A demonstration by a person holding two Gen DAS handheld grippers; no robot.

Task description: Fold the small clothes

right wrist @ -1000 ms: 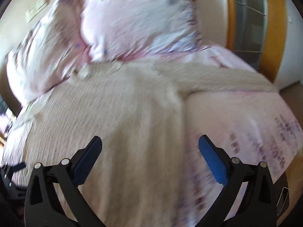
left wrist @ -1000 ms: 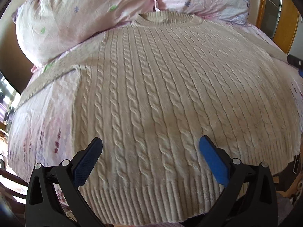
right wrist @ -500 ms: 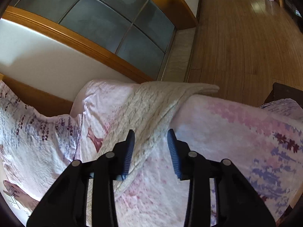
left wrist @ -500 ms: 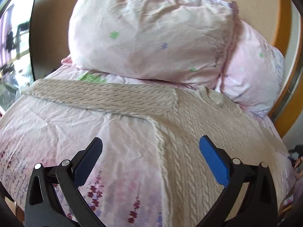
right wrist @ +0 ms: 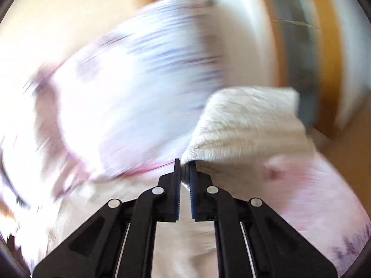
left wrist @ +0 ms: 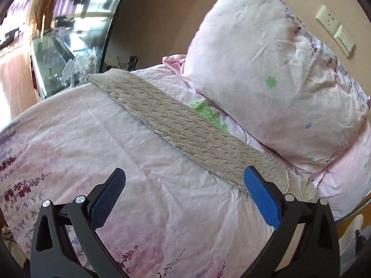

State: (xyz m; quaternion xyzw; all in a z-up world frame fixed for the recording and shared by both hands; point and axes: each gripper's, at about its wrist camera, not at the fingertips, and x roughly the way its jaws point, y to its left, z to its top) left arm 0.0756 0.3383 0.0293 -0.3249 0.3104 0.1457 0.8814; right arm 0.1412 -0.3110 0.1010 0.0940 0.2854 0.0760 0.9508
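Observation:
A cream cable-knit sweater lies on a pink floral bed. In the left wrist view its left sleeve stretches flat across the bedcover toward the far left edge. My left gripper is open and empty, hovering above the bedcover just in front of the sleeve near the shoulder. In the blurred right wrist view my right gripper is shut on the sweater's right sleeve, which is lifted and folds up from the jaws. The sweater's body is mostly out of view.
Pink flowered pillows lean against the wall behind the sleeve. A glass-topped bedside stand with clutter is at the bed's far left. Wall sockets are at upper right. A wooden-framed glass door is beyond the bed's right side.
My left gripper swung left from the sweater's hem to the left sleeve and stayed open. My right gripper closed on the right sleeve and lifted it, moving fast.

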